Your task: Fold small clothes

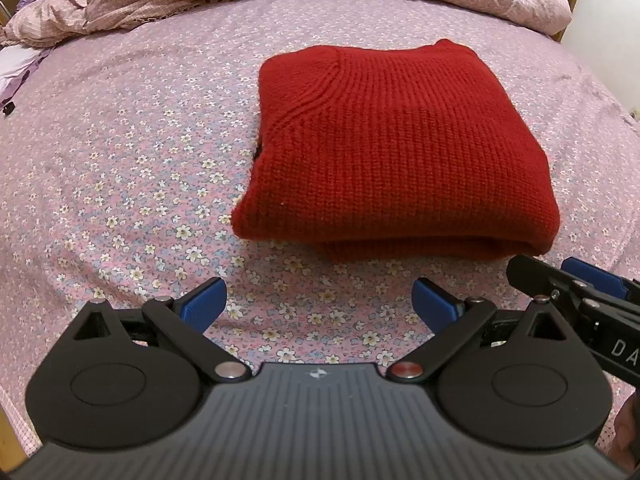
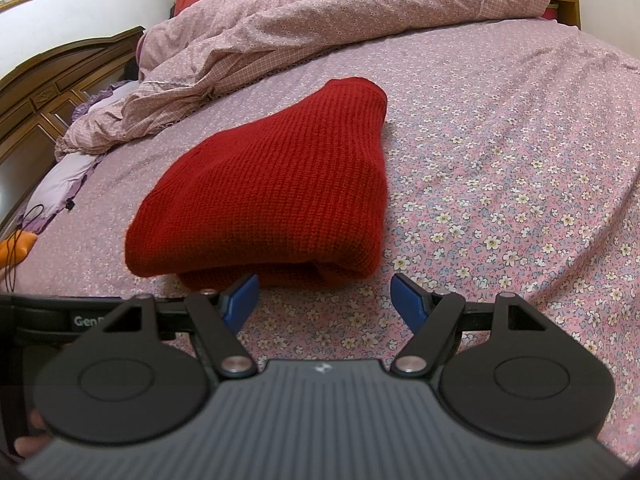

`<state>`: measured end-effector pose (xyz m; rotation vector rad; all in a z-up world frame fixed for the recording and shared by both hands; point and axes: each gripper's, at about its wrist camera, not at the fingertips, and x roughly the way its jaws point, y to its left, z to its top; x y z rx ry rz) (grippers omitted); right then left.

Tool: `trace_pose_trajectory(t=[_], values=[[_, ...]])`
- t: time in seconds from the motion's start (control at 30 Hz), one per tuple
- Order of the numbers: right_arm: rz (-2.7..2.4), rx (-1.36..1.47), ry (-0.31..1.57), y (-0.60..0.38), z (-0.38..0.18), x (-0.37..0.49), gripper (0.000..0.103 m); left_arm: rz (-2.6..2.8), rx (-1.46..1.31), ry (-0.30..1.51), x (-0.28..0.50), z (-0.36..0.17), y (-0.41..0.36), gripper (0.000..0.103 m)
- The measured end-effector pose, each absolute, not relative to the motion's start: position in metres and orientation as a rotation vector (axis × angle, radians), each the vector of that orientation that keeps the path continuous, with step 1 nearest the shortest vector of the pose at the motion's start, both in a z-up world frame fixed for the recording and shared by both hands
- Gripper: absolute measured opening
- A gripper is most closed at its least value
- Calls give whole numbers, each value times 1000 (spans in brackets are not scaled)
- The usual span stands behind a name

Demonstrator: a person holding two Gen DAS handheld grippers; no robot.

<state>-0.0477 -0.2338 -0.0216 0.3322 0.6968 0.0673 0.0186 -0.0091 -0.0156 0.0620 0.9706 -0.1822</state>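
Note:
A red knitted sweater [image 1: 400, 148] lies folded into a thick rectangle on the flowered bedsheet [image 1: 140, 168]. My left gripper [image 1: 320, 304] hovers open just in front of its near edge, with only sheet between the blue pads. In the right wrist view the same sweater [image 2: 272, 184] lies ahead, slightly to the left. My right gripper [image 2: 324, 300] is open too, its left pad close to the sweater's near fold, nothing held. The right gripper's tip [image 1: 560, 284] shows at the lower right of the left wrist view.
A crumpled pink quilt [image 2: 304, 28] is heaped along the far side of the bed. A wooden headboard [image 2: 52, 80] and a lilac pillow [image 2: 68, 176] are on the left. An orange object [image 2: 16, 248] lies by the left edge. Bare sheet stretches to the right.

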Motion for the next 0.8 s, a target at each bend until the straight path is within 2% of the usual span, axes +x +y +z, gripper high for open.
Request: trace_pose_trajectory(t=[0.8], values=[[68,329,694,-233,-21,-48,74,-185,60,972,18,-16,-10,101]])
